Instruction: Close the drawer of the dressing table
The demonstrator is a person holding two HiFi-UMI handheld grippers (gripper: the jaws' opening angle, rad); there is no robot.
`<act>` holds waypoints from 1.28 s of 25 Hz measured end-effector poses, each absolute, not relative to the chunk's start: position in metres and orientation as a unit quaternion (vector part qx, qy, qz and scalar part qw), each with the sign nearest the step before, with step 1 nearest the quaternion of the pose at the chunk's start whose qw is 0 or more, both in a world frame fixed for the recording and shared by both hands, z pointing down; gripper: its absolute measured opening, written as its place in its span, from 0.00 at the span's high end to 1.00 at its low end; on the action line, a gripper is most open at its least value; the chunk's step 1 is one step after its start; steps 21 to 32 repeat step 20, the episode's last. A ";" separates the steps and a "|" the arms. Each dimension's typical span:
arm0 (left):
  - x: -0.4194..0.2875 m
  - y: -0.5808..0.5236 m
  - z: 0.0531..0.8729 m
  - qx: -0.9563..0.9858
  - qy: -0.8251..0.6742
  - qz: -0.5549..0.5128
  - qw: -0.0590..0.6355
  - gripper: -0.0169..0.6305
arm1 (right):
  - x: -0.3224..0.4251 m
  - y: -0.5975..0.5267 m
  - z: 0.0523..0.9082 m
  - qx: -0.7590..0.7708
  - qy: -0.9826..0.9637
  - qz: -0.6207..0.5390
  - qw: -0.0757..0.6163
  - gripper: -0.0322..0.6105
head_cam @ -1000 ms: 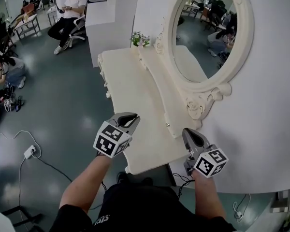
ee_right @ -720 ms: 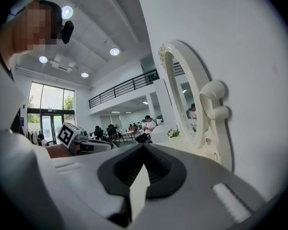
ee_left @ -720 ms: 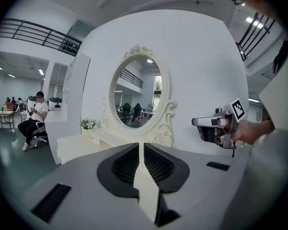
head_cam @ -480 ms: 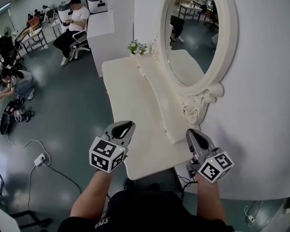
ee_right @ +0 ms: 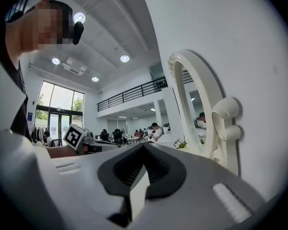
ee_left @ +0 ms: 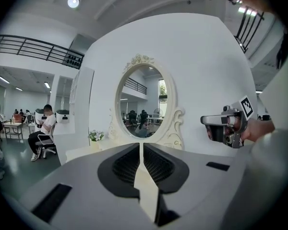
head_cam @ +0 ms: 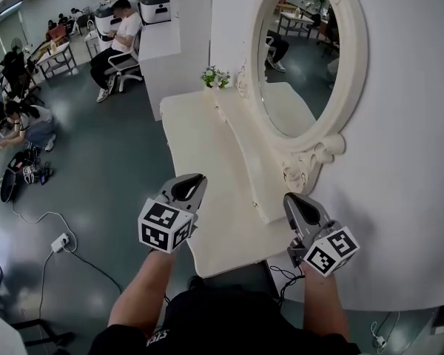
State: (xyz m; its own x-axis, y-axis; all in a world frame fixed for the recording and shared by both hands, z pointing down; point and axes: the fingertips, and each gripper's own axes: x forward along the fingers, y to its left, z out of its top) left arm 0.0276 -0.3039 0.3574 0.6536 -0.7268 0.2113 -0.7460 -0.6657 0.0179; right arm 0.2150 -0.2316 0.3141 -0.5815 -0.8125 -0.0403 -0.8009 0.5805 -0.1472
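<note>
I am over a wide hall with a grey-green floor (head_cam: 96,168). To the left of my left tongs a power strip (head_cam: 61,241) and its cable lie on the floor. Farther off that way, people sit at desks, one in a white top (head_cam: 118,35) on a chair.

The cream dressing table (head_cam: 207,143) runs away ahead of both tongs, its near end below and between them. Its oval mirror (head_cam: 303,58) stands against a white wall (head_cam: 407,161) ahead of my right tongs. A small pot of flowers (head_cam: 215,77) sits at the far end of the table. The top is bare and smooth, with a raised ledge under the mirror. I cannot make out the drawer from any of my views; the table's front edge faces the floor on the left-tongs side.

The left tongs (head_cam: 197,180) hang over the table's near front corner. Their jaws have just been closing and now stand a thin slit apart with nothing between them. The right tongs (head_cam: 289,198) hang beside the ledge, tips together and holding nothing.
</note>
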 end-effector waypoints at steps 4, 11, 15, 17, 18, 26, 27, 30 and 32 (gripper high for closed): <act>0.035 -0.312 0.353 0.913 -0.394 0.099 0.040 0.93 | 0.216 -0.238 0.302 -0.458 0.887 -0.038 0.048 0.94; 0.029 -0.314 0.345 0.912 -0.401 0.079 0.048 0.93 | 0.219 -0.237 0.298 -0.476 0.877 -0.036 0.060 0.94; 0.027 -0.313 0.355 0.910 -0.402 0.087 0.052 0.93 | 0.219 -0.235 0.308 -0.477 0.876 -0.043 0.058 0.94; 0.027 -0.311 0.359 0.910 -0.402 0.089 0.055 0.93 | 0.221 -0.233 0.313 -0.478 0.875 -0.048 0.056 0.94; 0.028 -0.310 0.361 0.910 -0.401 0.090 0.057 0.93 | 0.222 -0.232 0.316 -0.479 0.875 -0.051 0.055 0.94; 0.030 -0.308 0.365 0.911 -0.398 0.093 0.059 0.93 | 0.224 -0.231 0.320 -0.481 0.873 -0.056 0.054 0.94; 0.030 -0.308 0.365 0.911 -0.398 0.093 0.059 0.93 | 0.224 -0.231 0.320 -0.481 0.873 -0.056 0.054 0.94; 0.030 -0.308 0.365 0.911 -0.398 0.093 0.059 0.93 | 0.224 -0.231 0.320 -0.481 0.873 -0.056 0.054 0.94; 0.030 -0.308 0.365 0.911 -0.398 0.093 0.059 0.93 | 0.224 -0.231 0.320 -0.481 0.873 -0.056 0.054 0.94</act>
